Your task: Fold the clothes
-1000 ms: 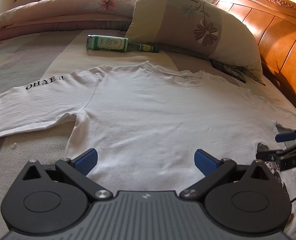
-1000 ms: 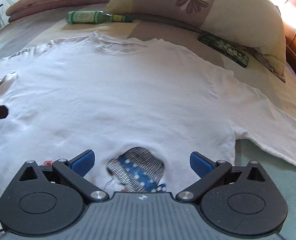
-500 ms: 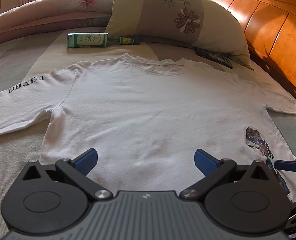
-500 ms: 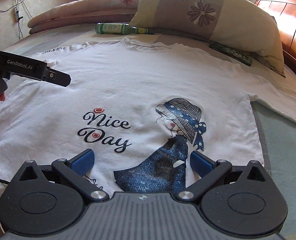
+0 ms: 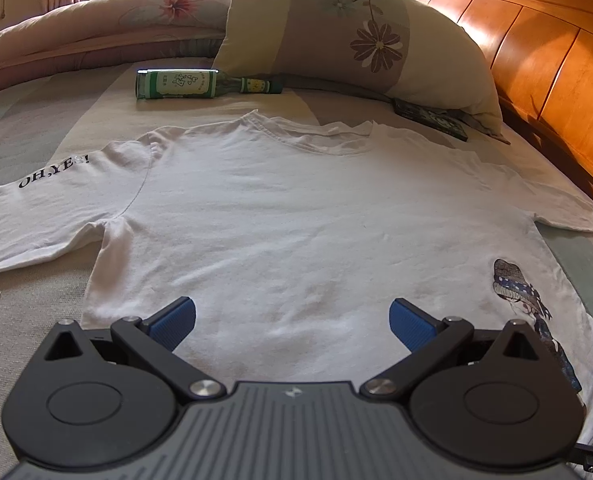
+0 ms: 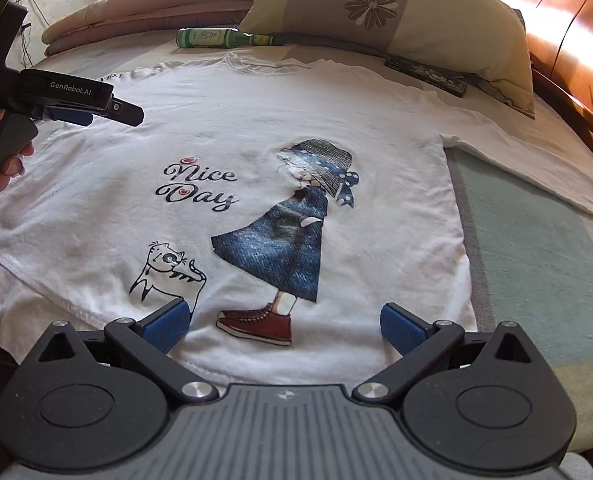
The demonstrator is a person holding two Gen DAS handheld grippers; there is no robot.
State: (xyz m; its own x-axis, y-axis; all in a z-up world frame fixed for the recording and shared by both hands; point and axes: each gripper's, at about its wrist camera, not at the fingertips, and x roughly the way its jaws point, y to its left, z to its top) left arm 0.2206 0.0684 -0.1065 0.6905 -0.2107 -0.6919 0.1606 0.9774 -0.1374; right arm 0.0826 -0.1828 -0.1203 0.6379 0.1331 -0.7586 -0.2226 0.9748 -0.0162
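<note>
A white T-shirt [image 5: 296, 216] lies spread flat on the bed, front up, collar toward the pillows. Its print shows "Nice Day", a girl in a blue dress and a cat [image 6: 280, 232]. One sleeve reads "OH,YES!" [image 5: 52, 172]. My left gripper [image 5: 292, 320] hovers open over the lower left part of the shirt, nothing between its fingers. In the right wrist view the same left gripper [image 6: 96, 108] shows at the left, held by a hand. My right gripper [image 6: 282, 324] stands open above the shirt's hem, empty.
A green glass bottle [image 5: 200, 85] lies beyond the collar. A flowered pillow [image 5: 356, 36] leans at the back, with a dark flat packet [image 5: 432, 118] beside it. A wooden headboard [image 5: 556, 72] runs along the right. A rolled quilt [image 5: 96, 28] lies at the far left.
Both grippers have drawn back toward the hem and risen, so the whole printed front now shows. The shirt lies flatter and fully spread.
</note>
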